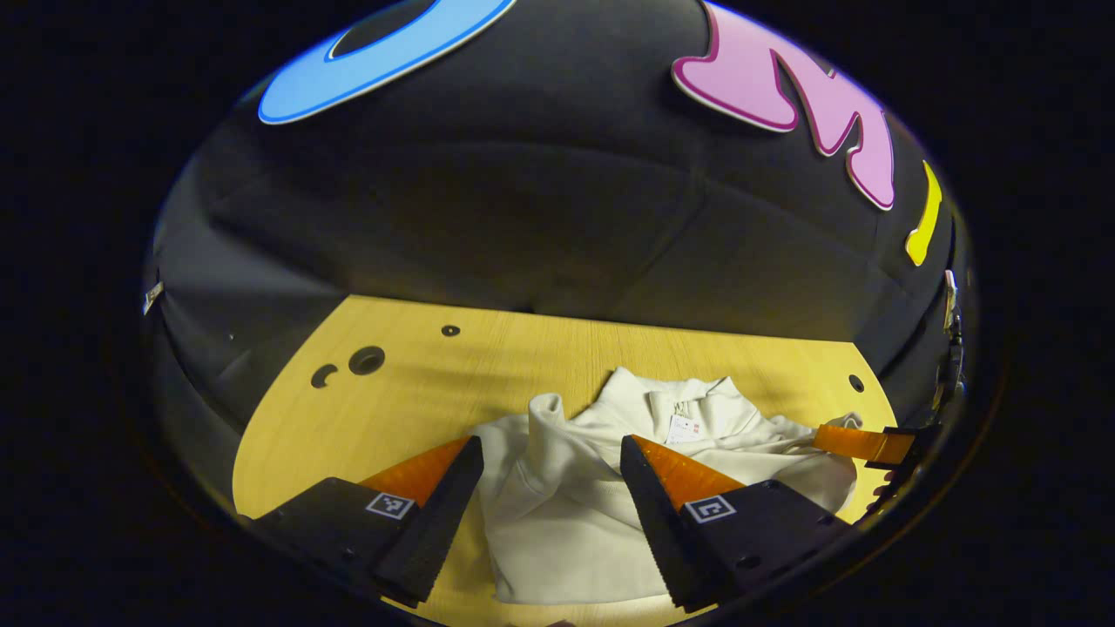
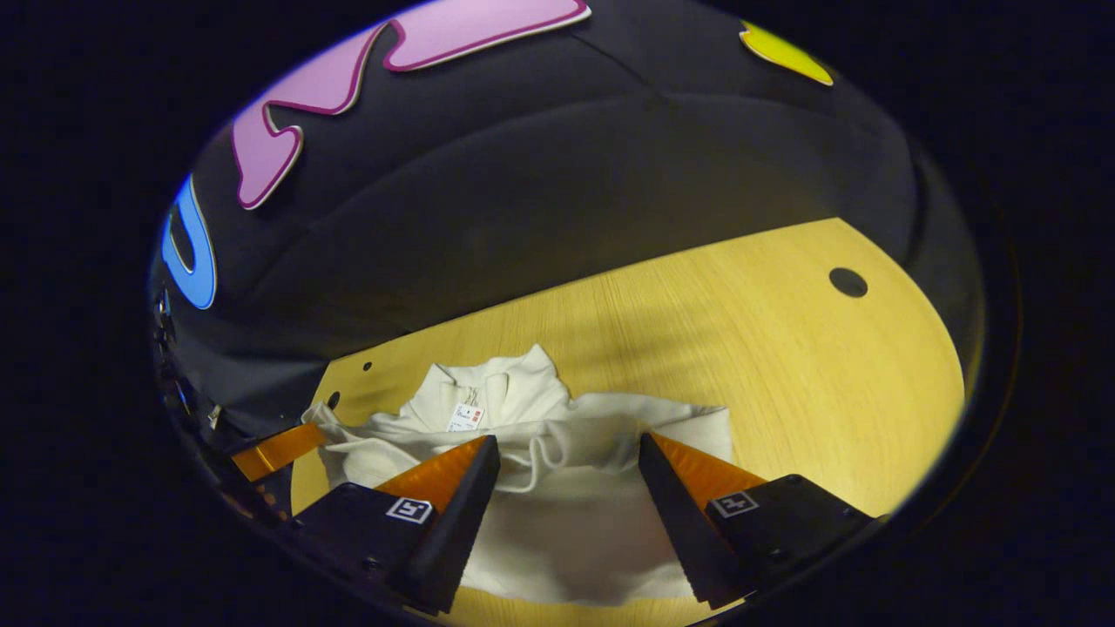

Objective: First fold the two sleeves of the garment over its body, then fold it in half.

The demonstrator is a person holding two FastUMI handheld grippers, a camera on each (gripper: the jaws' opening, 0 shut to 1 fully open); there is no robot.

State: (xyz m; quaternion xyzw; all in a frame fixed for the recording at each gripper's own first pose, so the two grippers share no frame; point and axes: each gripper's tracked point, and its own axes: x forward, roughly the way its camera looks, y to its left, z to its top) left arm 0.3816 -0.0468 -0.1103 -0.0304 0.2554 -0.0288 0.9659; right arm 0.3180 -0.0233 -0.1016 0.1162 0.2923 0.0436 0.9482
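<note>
Both grippers, left gripper (image 1: 550, 501) and right gripper (image 2: 566, 509), hover with fingers spread, grasping nothing, over the white garment (image 1: 601, 488) bunched on the table (image 1: 418, 383). Best pinch sleeve cuffs, fold inward flat.

A pale wooden table (image 1: 523, 366) with visible grain fills the lower part of both views, with several round holes (image 1: 367, 360) drilled near its far corners. Behind the table's far edge hangs the booth's creased black cloth wall (image 2: 557, 200), dimly lit.
</note>
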